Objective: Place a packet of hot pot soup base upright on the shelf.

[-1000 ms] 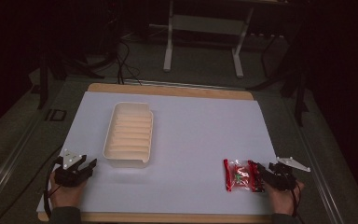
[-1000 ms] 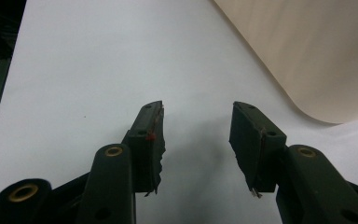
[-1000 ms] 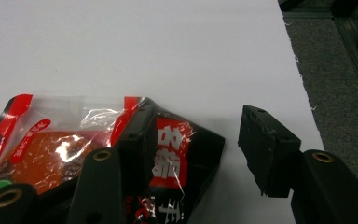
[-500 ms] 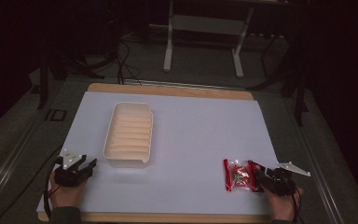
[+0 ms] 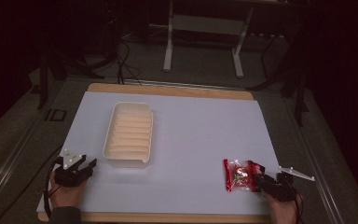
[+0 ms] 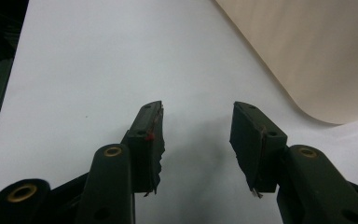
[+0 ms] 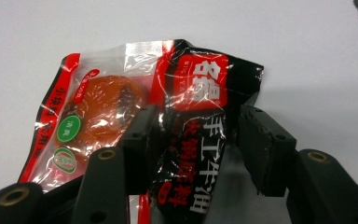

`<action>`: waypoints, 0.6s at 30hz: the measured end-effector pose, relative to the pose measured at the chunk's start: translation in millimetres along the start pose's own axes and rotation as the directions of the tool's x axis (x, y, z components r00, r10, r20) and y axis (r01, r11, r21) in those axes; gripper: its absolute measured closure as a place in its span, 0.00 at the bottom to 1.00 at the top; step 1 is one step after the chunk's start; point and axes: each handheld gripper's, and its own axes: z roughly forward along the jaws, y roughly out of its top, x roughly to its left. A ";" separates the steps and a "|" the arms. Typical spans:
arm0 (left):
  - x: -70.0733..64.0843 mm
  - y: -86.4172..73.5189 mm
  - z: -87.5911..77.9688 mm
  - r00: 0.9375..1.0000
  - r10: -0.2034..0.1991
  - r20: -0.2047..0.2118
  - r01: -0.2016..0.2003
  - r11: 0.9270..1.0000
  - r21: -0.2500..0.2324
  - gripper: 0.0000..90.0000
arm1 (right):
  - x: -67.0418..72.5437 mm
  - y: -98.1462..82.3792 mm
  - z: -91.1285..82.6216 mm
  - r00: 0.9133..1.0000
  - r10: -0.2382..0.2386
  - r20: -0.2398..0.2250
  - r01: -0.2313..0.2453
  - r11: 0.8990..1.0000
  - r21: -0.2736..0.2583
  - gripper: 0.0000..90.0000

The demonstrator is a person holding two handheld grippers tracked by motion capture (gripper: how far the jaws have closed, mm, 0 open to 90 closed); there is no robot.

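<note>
A red and black snack packet (image 5: 239, 175) with a clear window lies on the white mat near the front right. My right gripper (image 5: 257, 181) is at the packet's right end. In the right gripper view the packet (image 7: 135, 98) lies crumpled, and my right gripper (image 7: 199, 114) is open with its jaws set on either side of the black printed end. A cream ribbed tray (image 5: 129, 163) stands left of centre. My left gripper (image 5: 86, 164) rests just left of the tray's near corner. In the left gripper view this gripper (image 6: 198, 109) is open over bare mat, beside the tray's wall (image 6: 317, 51).
The white mat (image 5: 191, 126) lies on a wooden board (image 5: 168, 89). Beyond the far edge are a metal stand (image 5: 203, 28) and cables on a dark floor. The mat's right edge is close to my right hand.
My right gripper has edged left and toward the near edge, so its jaws now straddle the packet's right end. The left gripper and the tray have not moved.
</note>
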 end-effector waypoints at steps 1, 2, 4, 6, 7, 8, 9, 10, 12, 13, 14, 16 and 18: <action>0.0 0.0 0.0 1.000 0.000 0.000 0.000 1.000 0.001 0.60 | -0.2 0.1 0.0 1.000 0.004 -0.003 -0.004 1.000 0.003 0.55; 0.1 0.0 0.0 1.000 0.000 0.000 0.000 1.000 0.001 0.60 | -0.3 0.1 0.1 1.000 0.010 -0.006 -0.010 1.000 0.007 0.55; 0.0 0.1 0.0 1.000 0.000 0.000 0.000 1.000 0.001 0.60 | -0.2 0.0 0.7 1.000 0.014 -0.015 -0.013 1.000 0.016 0.57; 0.0 0.0 0.0 1.000 0.001 -0.001 -0.001 1.000 0.001 0.60 | 0.3 -0.3 2.3 1.000 0.009 -0.029 -0.008 0.999 0.032 0.59; 0.0 0.0 0.0 1.000 0.001 0.000 -0.001 1.000 0.001 0.60 | 1.1 -0.7 3.4 0.999 0.009 -0.034 -0.008 0.999 0.036 0.60; 0.0 0.0 0.0 1.000 0.001 -0.001 -0.001 1.000 0.001 0.60 | 1.4 -0.6 3.6 0.999 0.006 -0.037 -0.005 0.999 0.038 0.63; -0.1 0.0 0.0 1.000 0.002 -0.001 -0.002 1.000 0.001 0.60 | 1.9 -0.3 4.0 0.999 0.007 -0.050 -0.005 0.999 0.044 0.67; -0.1 0.0 0.1 1.000 0.002 -0.001 -0.002 1.000 0.001 0.60 | 2.4 -0.8 4.9 0.998 0.000 -0.066 0.003 0.999 0.048 0.76; -0.1 0.0 0.1 1.000 0.002 -0.002 -0.002 1.000 0.001 0.60 | 2.3 -0.8 5.1 0.997 0.006 -0.081 -0.002 0.999 0.053 0.81; -0.2 0.0 0.0 1.000 0.002 -0.002 -0.002 1.000 0.001 0.60 | 1.8 -0.8 5.8 0.994 0.011 -0.109 -0.005 0.999 0.053 0.84; -0.2 0.0 0.0 1.000 0.002 -0.002 -0.002 1.000 0.001 0.60 | 1.8 -0.8 5.8 0.994 0.011 -0.109 -0.005 0.999 0.053 0.84; 0.0 0.0 0.1 1.000 0.002 -0.001 -0.002 1.000 0.002 0.60 | 3.3 0.0 5.6 0.993 0.004 -0.122 0.002 0.999 0.051 0.91; 0.0 0.0 0.1 1.000 0.001 -0.001 -0.001 1.000 0.002 0.60 | 4.5 0.6 5.4 0.992 -0.001 -0.125 0.007 0.999 0.046 0.94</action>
